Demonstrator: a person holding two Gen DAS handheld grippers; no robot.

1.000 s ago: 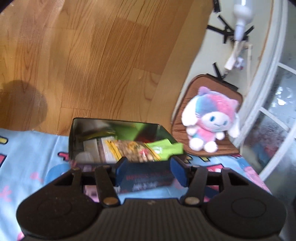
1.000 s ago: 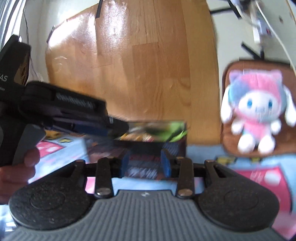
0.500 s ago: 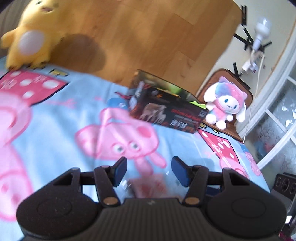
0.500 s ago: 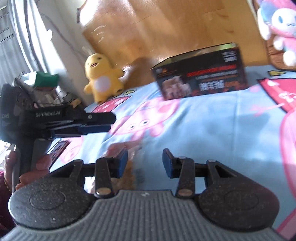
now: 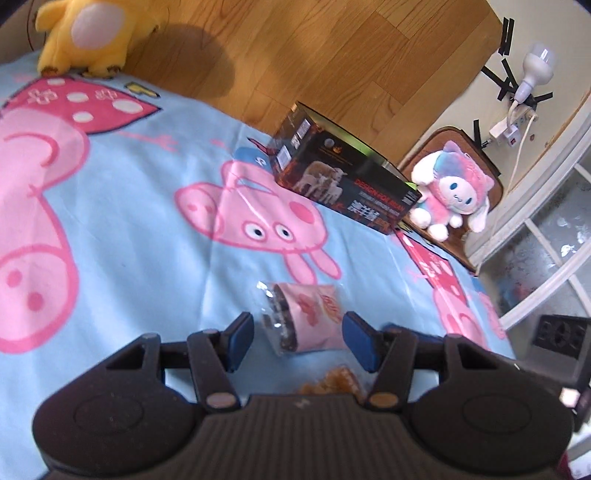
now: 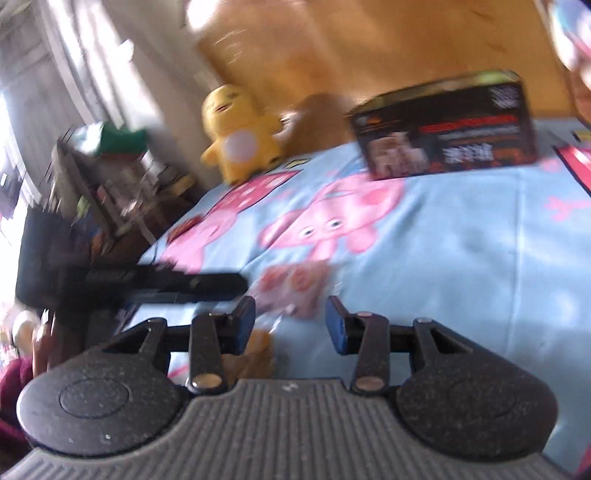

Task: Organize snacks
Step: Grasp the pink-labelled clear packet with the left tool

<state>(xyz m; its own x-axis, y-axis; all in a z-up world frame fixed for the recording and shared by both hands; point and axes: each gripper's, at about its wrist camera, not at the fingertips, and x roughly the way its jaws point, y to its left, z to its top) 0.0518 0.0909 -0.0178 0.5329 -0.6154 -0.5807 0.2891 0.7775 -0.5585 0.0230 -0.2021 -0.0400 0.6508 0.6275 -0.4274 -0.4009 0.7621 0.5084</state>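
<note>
The left gripper hung low over a light-blue cartoon-pig blanket. Its jaws were released, with a gap on each side of a pink snack packet lying on the blanket between the two blue pads. Neither pad touched the packet. The packet's clear left end showed dark contents. Just nearer than the packet, at the gripper body's edge, lay an orange-brown snack, partly hidden.

Farther off, toward the far right edge of the blanket, stood a black box, open at the top, printed with lambs and red lettering. Its interior could not be made out. A pink-and-blue plush sat on a brown cushion just right of the box. A yellow plush sat at the far left corner, against the wood floor.

The right wrist view was motion-blurred. The right gripper also had its jaws released, with nothing pressed between them. The pink packet lay on the blanket just beyond its fingertips. The left gripper reached in from the left of this view, with the person's hand on its grip. The black box stood at the far right.
</note>
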